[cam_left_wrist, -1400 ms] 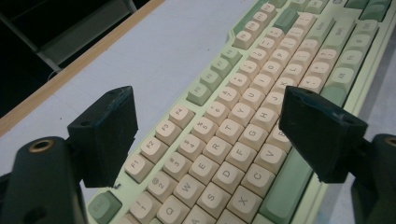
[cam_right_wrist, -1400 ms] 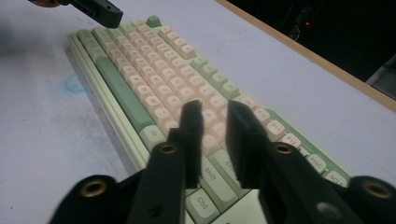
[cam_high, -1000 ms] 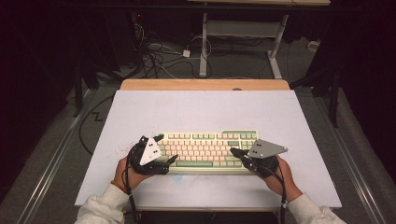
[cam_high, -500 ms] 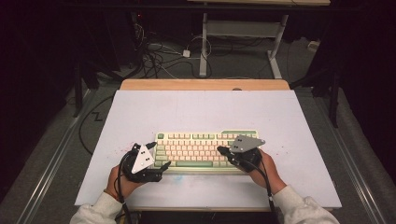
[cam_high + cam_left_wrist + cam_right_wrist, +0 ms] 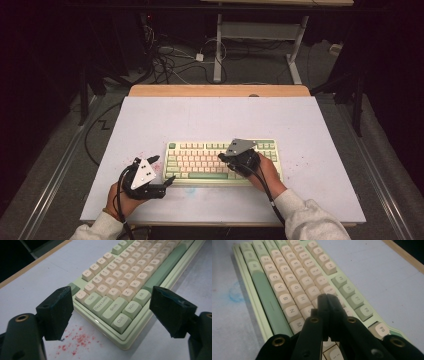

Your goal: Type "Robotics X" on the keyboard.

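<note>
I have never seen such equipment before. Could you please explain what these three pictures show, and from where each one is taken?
A person sits at a white table and holds a two-jaw tool in each hand. The high view looks down from above. There, the left gripper is beside the near left corner of the green and cream keyboard, and the right gripper is over its keys. The other two pictures come from cameras riding on the grippers. The left gripper's jaws stand wide apart, empty. The right gripper's jaws are closed together, pointing down at the letter keys. Neither holds anything.
</note>
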